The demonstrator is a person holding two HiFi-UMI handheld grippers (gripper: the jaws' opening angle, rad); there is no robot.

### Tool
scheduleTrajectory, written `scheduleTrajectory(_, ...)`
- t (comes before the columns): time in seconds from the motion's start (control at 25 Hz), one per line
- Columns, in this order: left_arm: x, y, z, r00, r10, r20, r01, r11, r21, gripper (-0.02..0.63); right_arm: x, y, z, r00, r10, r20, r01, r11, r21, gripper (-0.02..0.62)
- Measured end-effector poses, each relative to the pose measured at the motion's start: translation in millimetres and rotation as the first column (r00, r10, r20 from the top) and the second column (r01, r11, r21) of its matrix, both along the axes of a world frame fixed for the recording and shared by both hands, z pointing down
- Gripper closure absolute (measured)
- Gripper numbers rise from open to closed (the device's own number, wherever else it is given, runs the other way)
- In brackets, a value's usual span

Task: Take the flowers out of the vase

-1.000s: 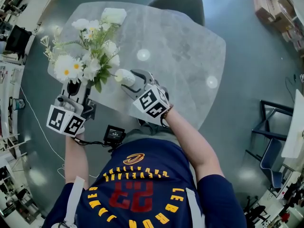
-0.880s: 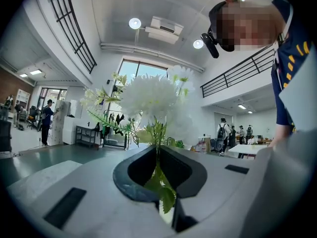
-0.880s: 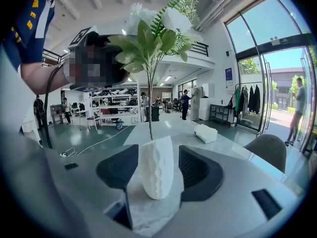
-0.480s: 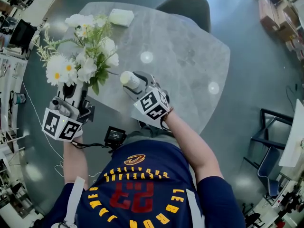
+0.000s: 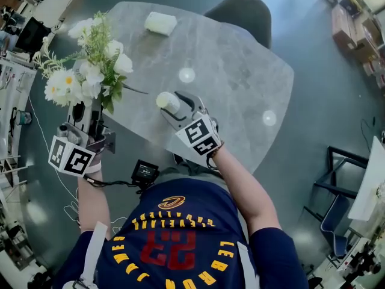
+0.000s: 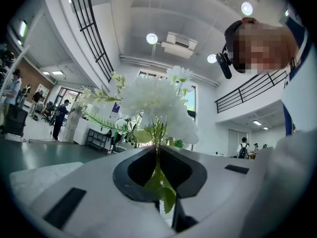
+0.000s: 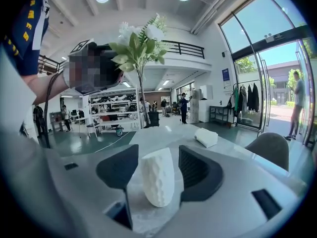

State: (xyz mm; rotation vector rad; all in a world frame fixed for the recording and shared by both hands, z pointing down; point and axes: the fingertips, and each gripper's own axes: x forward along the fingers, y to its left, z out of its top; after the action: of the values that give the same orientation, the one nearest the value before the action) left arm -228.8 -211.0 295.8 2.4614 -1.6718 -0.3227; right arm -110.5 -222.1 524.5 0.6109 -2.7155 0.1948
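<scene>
A bunch of white flowers (image 5: 90, 71) with green leaves is off to the left of the table (image 5: 234, 71), free of the vase. My left gripper (image 5: 84, 112) is shut on its stems; in the left gripper view the thin green stem (image 6: 158, 175) is pinched between the jaws (image 6: 158, 155) and the blooms (image 6: 153, 95) rise above them. The white textured vase (image 5: 167, 101) stands slightly tilted on the table near its front edge. My right gripper (image 5: 172, 103) is shut on the vase (image 7: 158, 182), one jaw on either side (image 7: 158, 168).
A small white bundle (image 5: 160, 23) lies at the table's far side, also seen behind the vase as the bundle (image 7: 205, 137). A grey chair (image 5: 236, 11) stands beyond the table. A black device (image 5: 144, 171) hangs at the person's waist.
My left gripper has carried the flowers up and to the left, away from the vase. The right gripper and vase have stayed put.
</scene>
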Motion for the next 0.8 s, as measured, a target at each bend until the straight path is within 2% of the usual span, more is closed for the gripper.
scheduleTrajectory(0.24,-34.6,4.7,-0.8,0.996,-0.049,-0.077,0.049,0.999,-0.003,0.580,4.2,-3.7,-19.0,0.996,0.054,0.065,-0.052,0.998,-0.027,0.342)
scheduleTrajectory(0.44,-47.4,4.6,3.5,0.989,-0.072,-0.128,0.070,0.997,-0.020,0.580,12.5,-7.8,-38.0,0.986,0.095,0.139,-0.079,0.990,-0.115,0.344)
scheduleTrajectory(0.64,-51.9,4.4,9.3,0.982,-0.086,-0.170,0.081,0.996,-0.034,0.580,27.9,-16.5,-68.6,0.958,0.157,0.241,-0.121,0.980,-0.157,0.380)
scheduleTrajectory(0.8,-53.6,2.9,11.3,0.979,-0.094,-0.182,0.088,0.995,-0.041,0.580,49.1,-26.3,-100.5,0.922,0.209,0.325,-0.162,0.973,-0.166,0.403)
